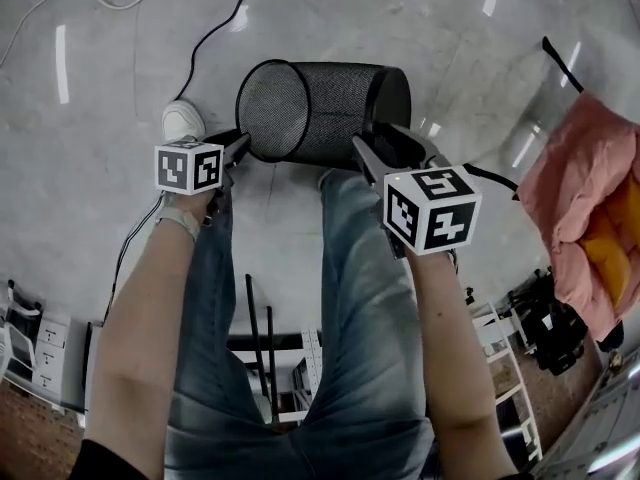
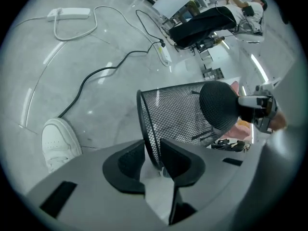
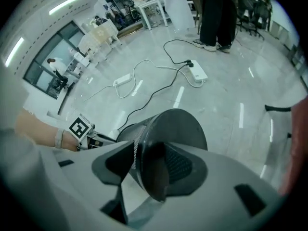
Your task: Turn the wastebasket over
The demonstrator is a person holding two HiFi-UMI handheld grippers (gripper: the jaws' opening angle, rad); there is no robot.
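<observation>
Lying on its side, 1 black mesh wastebasket [image 1: 320, 108] fills the upper middle of the head view. Its long axis runs left to right across that frame, with the open mouth facing frame left and the solid bottom facing frame right. The pictures do not show whether it rests on the grey floor [image 1: 100, 68] or hangs just above it.

2 grippers flank it, 1 at each end. The left gripper [image 1: 238, 140] is at the mouth. In the left gripper view its jaws are spread, with the wire rim and mesh wall standing between them. The wall lies against the jaw at frame right, and a strip of floor shows between it and the other jaw.

The right gripper [image 1: 385, 140] is at the bottom end. In the right gripper view its jaws pinch the edge of the bottom, 1 jaw on the mesh wall and 1 across the flat underside.

1 white shoe [image 1: 183, 120] stands just left of the mouth, close to the left gripper. 1 pink cloth [image 1: 590, 208] lies at the right edge of the head view, well apart from the wastebasket. 2 white power strips [image 2: 70, 13] with cables lie on the floor in the upper part of the left gripper view.
</observation>
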